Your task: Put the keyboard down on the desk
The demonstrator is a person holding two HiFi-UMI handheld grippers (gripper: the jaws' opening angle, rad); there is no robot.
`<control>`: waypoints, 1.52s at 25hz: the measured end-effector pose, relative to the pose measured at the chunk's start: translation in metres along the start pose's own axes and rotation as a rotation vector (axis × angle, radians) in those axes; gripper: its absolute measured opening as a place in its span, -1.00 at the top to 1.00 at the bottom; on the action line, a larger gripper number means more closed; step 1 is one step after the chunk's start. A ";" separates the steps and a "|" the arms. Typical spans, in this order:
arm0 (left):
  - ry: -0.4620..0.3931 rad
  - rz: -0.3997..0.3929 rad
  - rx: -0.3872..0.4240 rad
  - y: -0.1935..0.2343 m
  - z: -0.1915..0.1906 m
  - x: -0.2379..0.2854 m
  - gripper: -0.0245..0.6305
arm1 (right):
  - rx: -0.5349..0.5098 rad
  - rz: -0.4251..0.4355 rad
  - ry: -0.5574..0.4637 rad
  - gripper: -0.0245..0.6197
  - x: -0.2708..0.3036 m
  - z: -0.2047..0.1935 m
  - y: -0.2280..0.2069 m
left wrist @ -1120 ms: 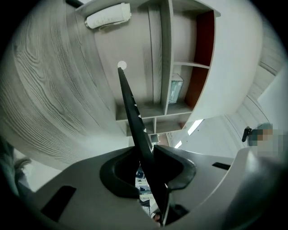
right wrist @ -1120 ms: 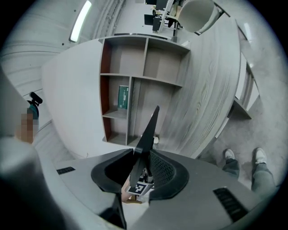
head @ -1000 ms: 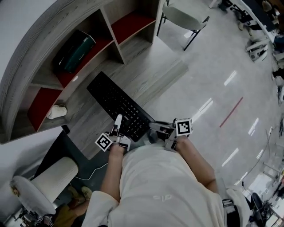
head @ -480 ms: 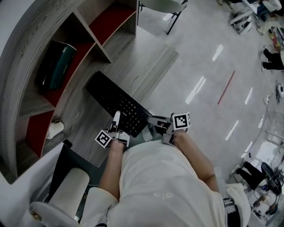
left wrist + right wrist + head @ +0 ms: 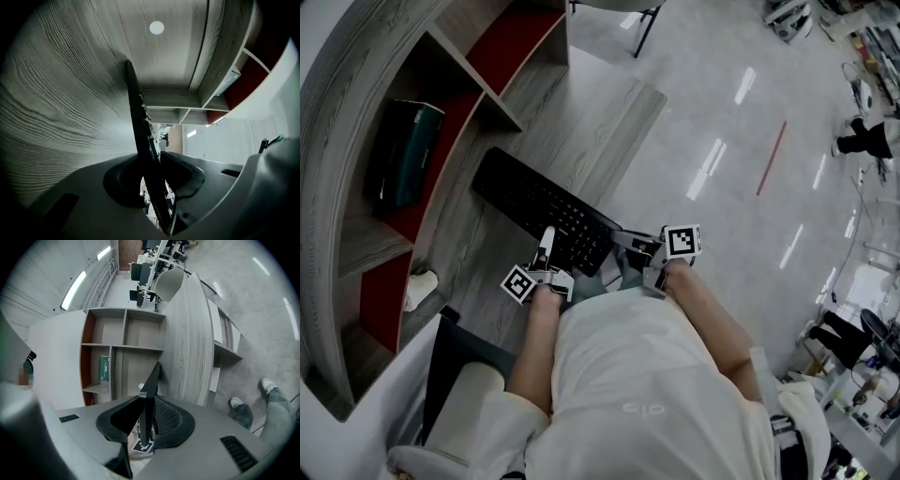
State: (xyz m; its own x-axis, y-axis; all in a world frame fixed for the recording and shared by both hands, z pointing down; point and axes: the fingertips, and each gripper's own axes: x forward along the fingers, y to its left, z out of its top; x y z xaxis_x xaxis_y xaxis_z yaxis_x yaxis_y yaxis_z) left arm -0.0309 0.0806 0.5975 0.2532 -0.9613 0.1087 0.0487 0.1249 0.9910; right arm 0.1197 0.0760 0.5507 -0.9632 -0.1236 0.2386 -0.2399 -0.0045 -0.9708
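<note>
Grey wood desk (image 5: 591,141) below you: keyboard (image 5: 534,208) runs upper-left from your grippers; left gripper (image 5: 547,246) pinches its near end, right gripper (image 5: 628,253) closing on same end.

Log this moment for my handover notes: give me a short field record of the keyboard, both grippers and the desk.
keyboard: black, over the desk, near end at its front edge; contact with the surface unclear
desk: grey wood grain
left gripper: clamped on the keyboard's near end
right gripper: jaws closing, keyboard edge between the pads
teal box: in a shelf compartment behind the desk
</note>
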 end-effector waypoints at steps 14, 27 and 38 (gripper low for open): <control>0.286 -0.012 -0.053 -0.004 -0.042 -0.016 0.17 | 0.053 -0.038 -0.066 0.58 0.027 0.011 -0.020; 0.392 0.064 -0.090 0.013 -0.058 -0.017 0.54 | 0.047 -0.033 -0.106 0.59 0.059 0.034 -0.034; 0.391 0.071 -0.085 0.030 -0.062 -0.001 0.59 | 0.078 -0.068 -0.178 0.59 0.059 0.049 -0.061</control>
State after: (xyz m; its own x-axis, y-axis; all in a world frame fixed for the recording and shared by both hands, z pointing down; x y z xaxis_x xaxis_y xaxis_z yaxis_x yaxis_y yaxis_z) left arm 0.0303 0.1008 0.6218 0.6068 -0.7855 0.1219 0.0934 0.2228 0.9704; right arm 0.0835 0.0202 0.6227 -0.9067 -0.2942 0.3023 -0.2870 -0.0950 -0.9532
